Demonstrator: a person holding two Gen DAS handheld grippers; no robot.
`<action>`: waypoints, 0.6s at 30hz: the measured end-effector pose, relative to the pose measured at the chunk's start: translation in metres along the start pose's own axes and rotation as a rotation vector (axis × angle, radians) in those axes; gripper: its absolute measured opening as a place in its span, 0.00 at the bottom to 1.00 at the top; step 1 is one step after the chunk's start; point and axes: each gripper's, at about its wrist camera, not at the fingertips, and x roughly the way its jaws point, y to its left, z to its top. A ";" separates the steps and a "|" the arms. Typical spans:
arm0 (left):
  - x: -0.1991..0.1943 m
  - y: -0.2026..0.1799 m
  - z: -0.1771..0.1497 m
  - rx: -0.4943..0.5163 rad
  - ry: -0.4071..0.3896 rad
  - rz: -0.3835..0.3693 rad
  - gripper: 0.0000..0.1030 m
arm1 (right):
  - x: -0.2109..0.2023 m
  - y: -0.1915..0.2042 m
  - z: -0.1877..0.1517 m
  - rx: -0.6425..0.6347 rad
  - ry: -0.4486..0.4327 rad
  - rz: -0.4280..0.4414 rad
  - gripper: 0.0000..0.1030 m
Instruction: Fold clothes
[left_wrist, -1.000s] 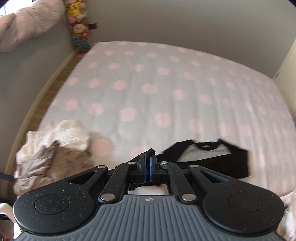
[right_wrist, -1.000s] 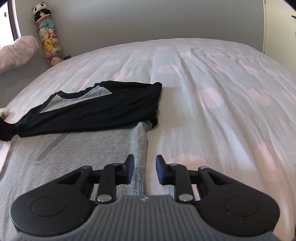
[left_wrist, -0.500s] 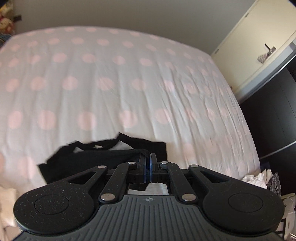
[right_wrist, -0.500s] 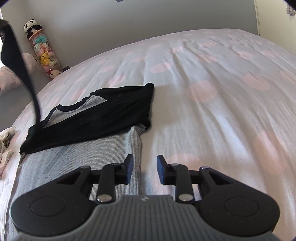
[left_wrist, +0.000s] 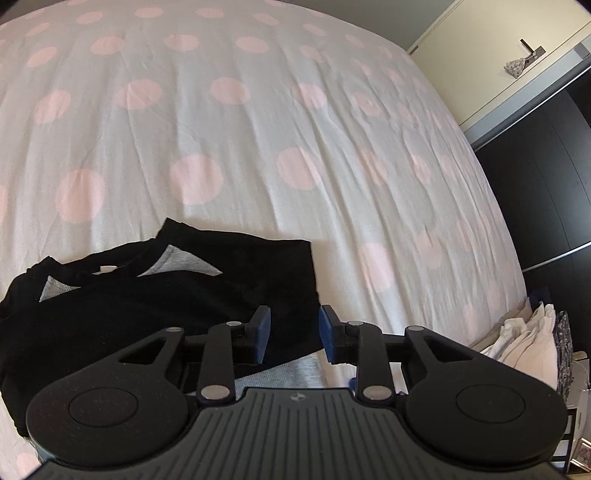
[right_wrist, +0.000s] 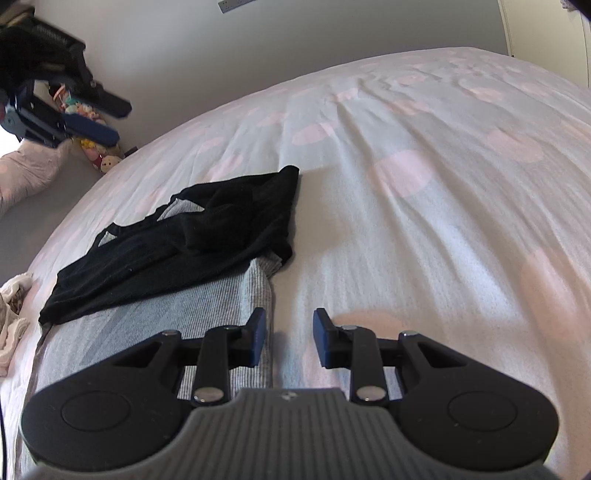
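Here the dotted bed sheet (right_wrist: 424, 206) lies bare right of and beyond the grey-and-black shirt (right_wrist: 207, 236). Shirt's right edge sits beside the right gripper (right_wrist: 289, 338), jaws apart, empty. Left gripper (left_wrist: 293, 332) just opened, nothing between. No legible writing.

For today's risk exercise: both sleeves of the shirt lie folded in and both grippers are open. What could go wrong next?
1. The black sleeves lie rumpled, so folding the grey body over them may trap creases.
2. The right gripper straddles the shirt's edge and might pinch the spotted bedsheet too.
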 end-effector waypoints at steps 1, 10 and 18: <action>-0.003 0.005 -0.004 0.012 -0.012 0.015 0.25 | 0.000 0.000 0.000 -0.002 -0.007 0.003 0.30; -0.024 0.087 -0.074 0.090 -0.047 0.245 0.25 | -0.002 0.018 0.004 -0.043 -0.058 0.000 0.28; -0.031 0.140 -0.139 0.247 -0.058 0.525 0.25 | 0.024 0.053 0.026 -0.331 -0.068 -0.065 0.29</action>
